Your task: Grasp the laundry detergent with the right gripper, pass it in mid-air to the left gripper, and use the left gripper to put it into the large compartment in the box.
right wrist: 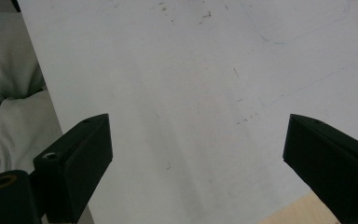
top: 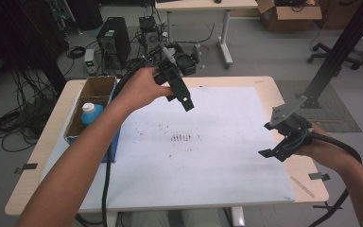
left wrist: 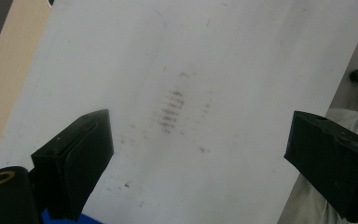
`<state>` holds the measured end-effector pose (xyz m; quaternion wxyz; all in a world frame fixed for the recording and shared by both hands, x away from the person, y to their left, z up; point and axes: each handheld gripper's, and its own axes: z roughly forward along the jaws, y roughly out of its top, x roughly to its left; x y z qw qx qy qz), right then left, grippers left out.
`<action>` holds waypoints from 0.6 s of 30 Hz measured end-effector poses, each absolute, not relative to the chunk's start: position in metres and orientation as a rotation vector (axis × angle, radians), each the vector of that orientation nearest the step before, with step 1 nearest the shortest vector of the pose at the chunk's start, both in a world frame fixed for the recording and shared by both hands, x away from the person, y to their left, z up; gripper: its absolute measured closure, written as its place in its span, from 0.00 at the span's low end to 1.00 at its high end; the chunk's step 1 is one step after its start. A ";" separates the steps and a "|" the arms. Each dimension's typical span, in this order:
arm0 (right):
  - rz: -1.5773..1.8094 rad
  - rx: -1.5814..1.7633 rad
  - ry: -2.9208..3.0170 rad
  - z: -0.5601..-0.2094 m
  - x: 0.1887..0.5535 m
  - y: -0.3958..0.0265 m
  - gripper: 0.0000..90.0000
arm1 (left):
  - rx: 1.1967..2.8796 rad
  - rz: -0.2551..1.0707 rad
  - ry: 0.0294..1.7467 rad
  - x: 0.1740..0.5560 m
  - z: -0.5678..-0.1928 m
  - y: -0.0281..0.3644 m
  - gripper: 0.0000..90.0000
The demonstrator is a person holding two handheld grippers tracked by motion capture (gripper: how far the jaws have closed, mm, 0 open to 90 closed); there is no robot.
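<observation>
Fingers (left wrist: 77,161) of both your grippers stand apart, empty. Nothing is grasped yet; the smudged white sheet (top: 217,156) lies below them on the bench, with the blue-capped bottle (top: 91,112) well left.

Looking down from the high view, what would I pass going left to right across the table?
Cardboard box holding a blue-capped bottle → left gripper held above the white board → dark smudge marks on the board → right gripper at the board's right edge.

A large white sheet (top: 227,142) lies flat across the tabletop (top: 264,82), scuffed with small dark marks (top: 182,138) near its middle; nothing is lifting it.
</observation>
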<state>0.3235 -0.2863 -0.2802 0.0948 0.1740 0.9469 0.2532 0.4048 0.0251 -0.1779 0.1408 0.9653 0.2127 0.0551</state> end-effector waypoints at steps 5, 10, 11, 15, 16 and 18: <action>0.748 0.518 2.806 -0.279 0.325 -0.285 0.09 | 2.798 0.158 0.588 0.404 -0.181 0.024 0.09; 0.749 0.513 2.810 -0.279 0.327 -0.283 0.08 | 2.786 0.163 0.576 0.404 -0.180 0.024 0.09; 0.749 0.509 2.813 -0.279 0.328 -0.282 0.08 | 2.785 0.162 0.577 0.405 -0.180 0.024 0.09; 0.756 0.515 2.809 -0.278 0.330 -0.281 0.08 | 2.790 0.168 0.571 0.406 -0.180 0.022 0.09; 0.758 0.510 2.810 -0.278 0.330 -0.280 0.08 | 2.790 0.170 0.571 0.406 -0.179 0.022 0.09; 0.752 0.496 2.814 -0.277 0.329 -0.279 0.08 | 2.786 0.173 0.573 0.406 -0.179 0.022 0.09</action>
